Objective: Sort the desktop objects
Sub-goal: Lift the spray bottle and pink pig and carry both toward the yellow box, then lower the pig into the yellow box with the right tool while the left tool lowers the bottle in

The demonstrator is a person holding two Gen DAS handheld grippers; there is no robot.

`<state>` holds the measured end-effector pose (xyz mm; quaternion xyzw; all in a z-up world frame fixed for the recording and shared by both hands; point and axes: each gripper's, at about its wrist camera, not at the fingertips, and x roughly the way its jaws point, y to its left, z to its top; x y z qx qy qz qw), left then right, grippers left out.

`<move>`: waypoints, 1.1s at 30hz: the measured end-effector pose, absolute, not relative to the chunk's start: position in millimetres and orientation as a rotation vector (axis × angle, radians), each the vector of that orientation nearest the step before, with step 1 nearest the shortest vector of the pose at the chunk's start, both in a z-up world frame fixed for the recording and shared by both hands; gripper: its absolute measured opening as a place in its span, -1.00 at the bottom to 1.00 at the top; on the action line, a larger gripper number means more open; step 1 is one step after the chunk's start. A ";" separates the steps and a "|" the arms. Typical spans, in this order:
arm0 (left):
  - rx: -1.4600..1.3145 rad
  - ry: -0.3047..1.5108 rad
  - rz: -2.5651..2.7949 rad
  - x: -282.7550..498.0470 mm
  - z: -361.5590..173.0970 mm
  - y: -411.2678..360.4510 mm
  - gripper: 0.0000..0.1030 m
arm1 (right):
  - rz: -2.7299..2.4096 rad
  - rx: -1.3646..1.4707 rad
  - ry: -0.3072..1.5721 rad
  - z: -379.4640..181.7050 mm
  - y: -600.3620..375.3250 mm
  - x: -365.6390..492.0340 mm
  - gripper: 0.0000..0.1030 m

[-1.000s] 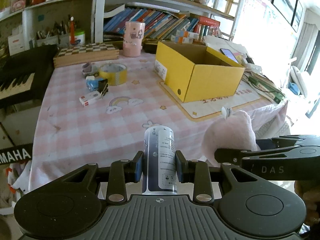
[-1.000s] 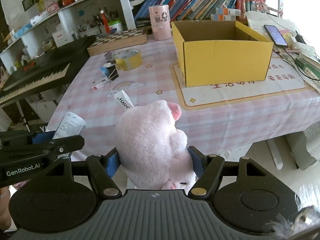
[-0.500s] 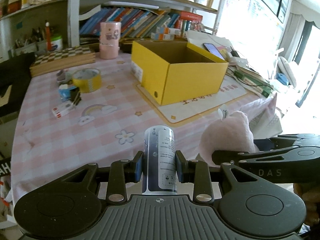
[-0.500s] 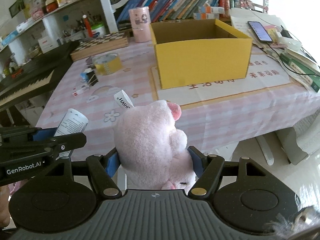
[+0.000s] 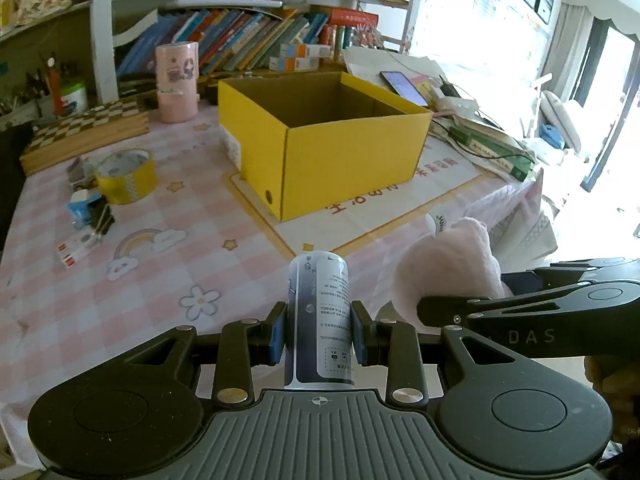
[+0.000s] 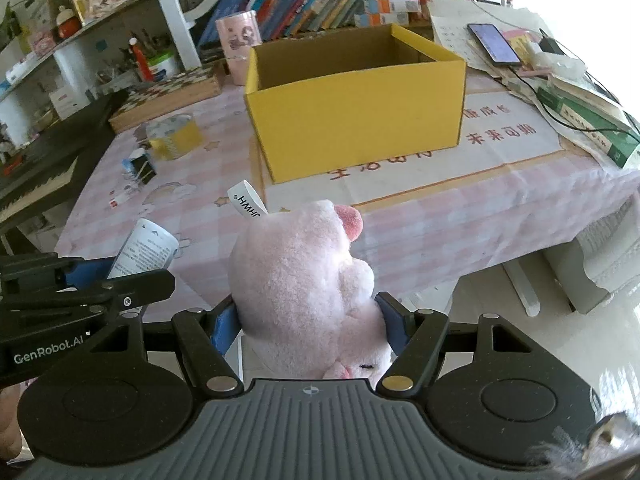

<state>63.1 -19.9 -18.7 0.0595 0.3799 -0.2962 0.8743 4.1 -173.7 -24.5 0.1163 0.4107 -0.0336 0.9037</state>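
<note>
My left gripper (image 5: pixel 319 334) is shut on a dark-blue and white can (image 5: pixel 319 312), held upright above the table's near edge. My right gripper (image 6: pixel 310 320) is shut on a pink plush pig (image 6: pixel 300 280) with a white tag, held beside the can; the pig also shows in the left wrist view (image 5: pixel 448 268), and the can in the right wrist view (image 6: pixel 144 250). An open, empty yellow cardboard box (image 5: pixel 340 148) stands on a mat ahead; it also shows in the right wrist view (image 6: pixel 356 108).
On the pink checked tablecloth (image 5: pixel 132 272) lie a yellow tape roll (image 5: pixel 126 176), a blue-black clip (image 5: pixel 90 210) and a small red-white eraser (image 5: pixel 78 248). A chessboard (image 5: pixel 88 128), pink cups (image 5: pixel 176 80), a phone (image 5: pixel 404 88), books and a keyboard (image 6: pixel 36 176) ring the table.
Both grippers have moved forward and right toward the yellow box, which now looks larger and more central. Both still hold their objects.
</note>
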 end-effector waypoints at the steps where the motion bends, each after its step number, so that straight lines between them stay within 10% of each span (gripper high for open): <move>1: 0.124 0.796 -0.619 64.9 -18.8 -22.7 -0.40 | -0.071 0.242 0.851 -24.9 -177.0 5.5 0.31; 33: 0.043 0.606 -0.601 150.7 36.5 -129.8 -0.40 | -0.024 0.180 0.614 45.5 -303.1 105.0 0.31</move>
